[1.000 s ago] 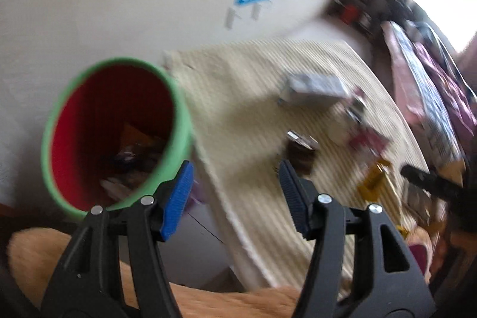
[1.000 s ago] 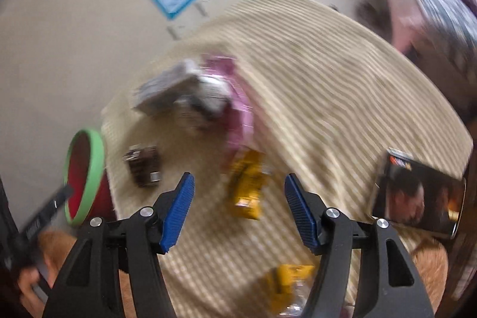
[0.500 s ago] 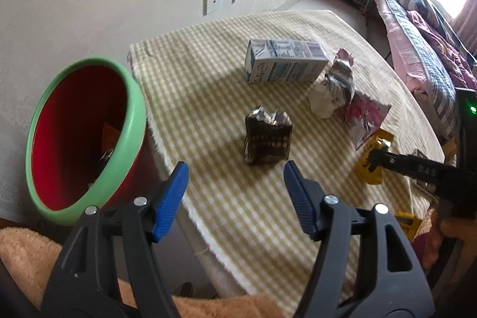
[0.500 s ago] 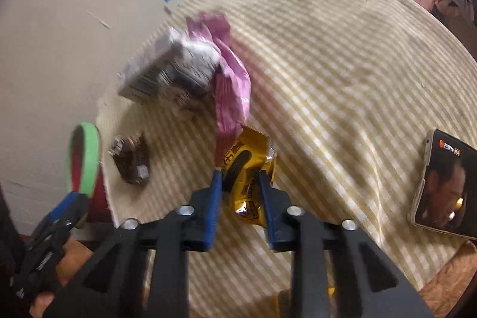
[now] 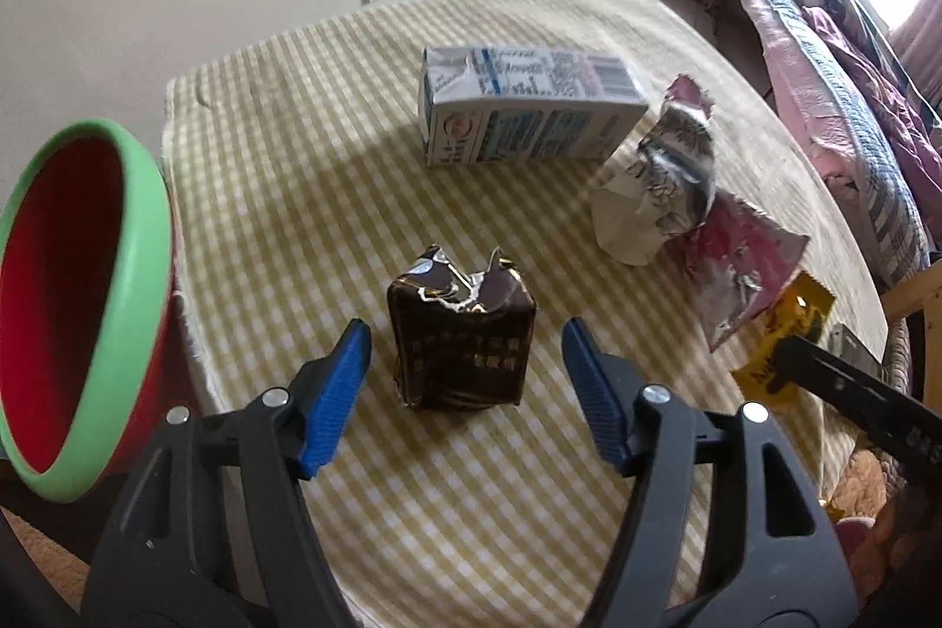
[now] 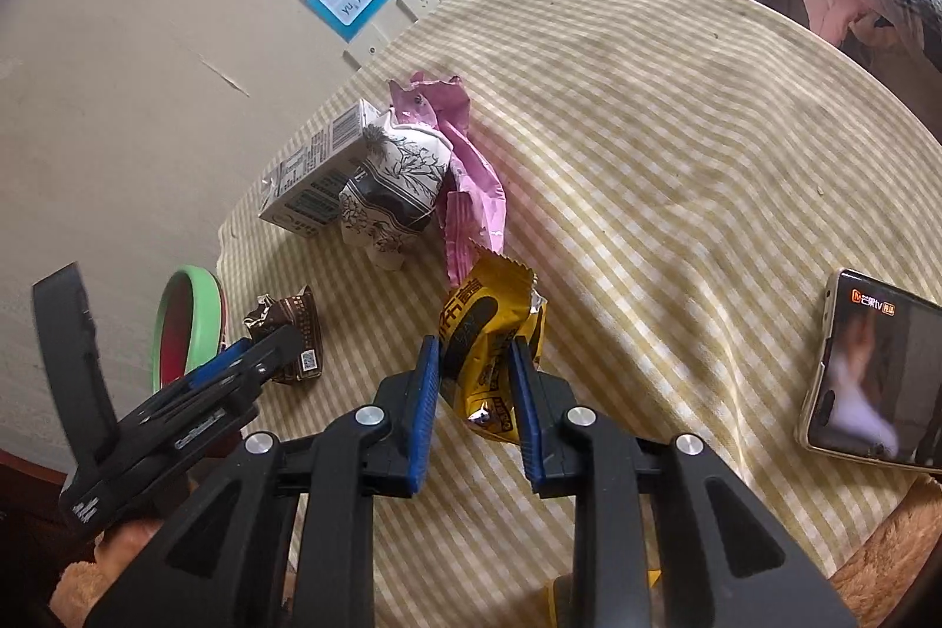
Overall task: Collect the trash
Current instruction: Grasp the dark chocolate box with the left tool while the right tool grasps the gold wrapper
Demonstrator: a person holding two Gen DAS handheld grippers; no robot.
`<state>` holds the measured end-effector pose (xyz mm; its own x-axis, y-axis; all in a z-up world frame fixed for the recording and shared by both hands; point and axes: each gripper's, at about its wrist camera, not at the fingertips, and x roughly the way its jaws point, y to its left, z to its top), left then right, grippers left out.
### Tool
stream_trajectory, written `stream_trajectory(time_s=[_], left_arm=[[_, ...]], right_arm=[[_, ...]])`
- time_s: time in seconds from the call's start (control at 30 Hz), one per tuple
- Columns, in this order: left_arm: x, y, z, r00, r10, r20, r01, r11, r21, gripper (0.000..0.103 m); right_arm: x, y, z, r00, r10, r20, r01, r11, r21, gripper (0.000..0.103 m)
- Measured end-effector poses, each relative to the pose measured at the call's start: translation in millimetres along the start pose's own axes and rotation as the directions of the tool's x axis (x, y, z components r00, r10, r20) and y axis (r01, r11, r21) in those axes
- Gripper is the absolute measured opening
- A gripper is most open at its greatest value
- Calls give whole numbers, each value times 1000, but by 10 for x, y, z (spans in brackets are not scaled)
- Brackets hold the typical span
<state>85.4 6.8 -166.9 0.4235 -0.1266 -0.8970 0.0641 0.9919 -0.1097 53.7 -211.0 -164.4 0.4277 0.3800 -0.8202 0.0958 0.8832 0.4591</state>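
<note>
A crushed brown drink carton stands on the checked tablecloth between the blue pads of my left gripper. That gripper is open, with gaps on both sides of the carton. In the right wrist view the same brown carton lies just beyond the left gripper. My right gripper is shut on a yellow snack wrapper, which still rests on the cloth. The yellow wrapper also shows at the right of the left wrist view. A red bin with a green rim stands off the table's left edge.
A white and blue milk carton, a crumpled patterned paper cup and a pink wrapper lie further back on the round table. A phone with a lit screen lies at the right. A bed stands beyond the table.
My left gripper swung from the bin's mouth over to the table and sank around the brown carton. My right gripper came down and closed on the yellow wrapper.
</note>
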Motion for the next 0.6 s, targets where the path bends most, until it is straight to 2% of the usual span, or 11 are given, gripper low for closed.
stream_trajectory(time_s=[0.03, 0.1, 0.37, 0.6], left_arm=[[23, 19, 4, 1000, -4, -9, 4, 1000, -10, 61], [36, 52, 3, 1000, -18, -18, 17, 1000, -23, 46], [-72, 47, -29, 999, -33, 22, 33, 999, -2, 45], [-343, 48, -126, 997, -23, 73, 22, 1000, 20, 45]], right_arm=[[-3, -2, -2, 1000, -1, 0, 1, 1000, -2, 24], [15, 18, 3, 1000, -4, -1, 3, 1000, -5, 24], [26, 53, -1, 1000, -15, 7, 15, 1000, -19, 24], [-14, 90, -24, 1000, -21, 22, 22, 999, -37, 24]])
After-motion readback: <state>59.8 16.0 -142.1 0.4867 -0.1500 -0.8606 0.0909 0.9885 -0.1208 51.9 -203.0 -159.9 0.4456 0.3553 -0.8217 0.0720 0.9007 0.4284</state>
